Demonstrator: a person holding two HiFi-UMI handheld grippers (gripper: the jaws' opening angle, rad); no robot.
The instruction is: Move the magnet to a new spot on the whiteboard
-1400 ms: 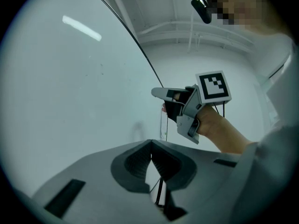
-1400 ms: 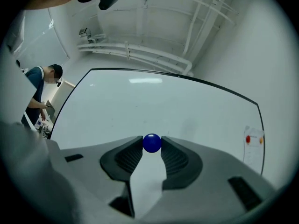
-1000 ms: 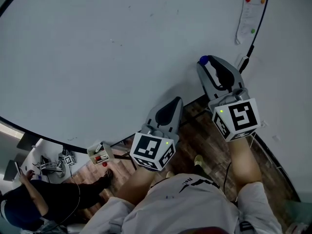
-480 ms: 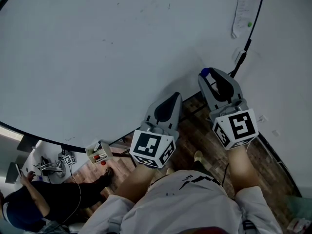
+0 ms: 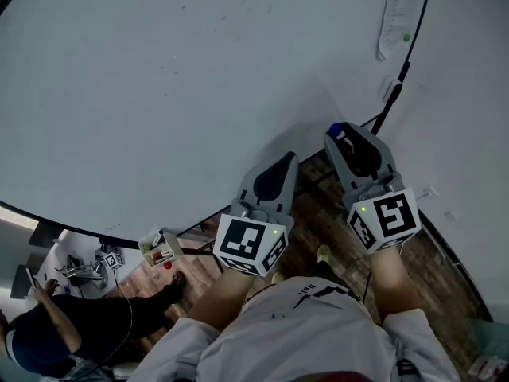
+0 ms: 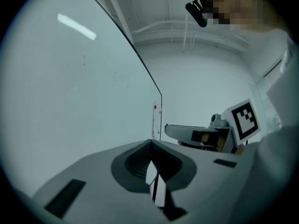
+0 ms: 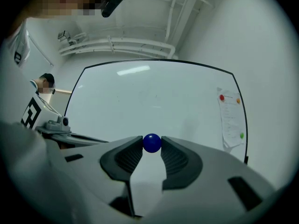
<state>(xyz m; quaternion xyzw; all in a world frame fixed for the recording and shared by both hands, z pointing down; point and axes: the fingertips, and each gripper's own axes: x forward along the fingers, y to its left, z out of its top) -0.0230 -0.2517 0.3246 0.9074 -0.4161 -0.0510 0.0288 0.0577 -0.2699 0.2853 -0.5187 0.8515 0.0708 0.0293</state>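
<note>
The right gripper [image 7: 152, 144] pinches the blue magnet [image 5: 335, 127] between its jaw tips, seemingly just off the whiteboard [image 5: 159, 94]. The left gripper [image 5: 285, 165] has its jaws pressed together on nothing.

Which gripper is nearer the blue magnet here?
Right. The right gripper has the blue magnet pinched between its jaws; the left gripper is off to its left, jaws shut, not touching it.

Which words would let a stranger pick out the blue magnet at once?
Start at the big whiteboard, then find the right claw held before it. The blue magnet is the round ball pinched between that claw's tips. It is the only blue one: the magnets on the paper sheet at the board's right edge are red, orange and green.
</note>
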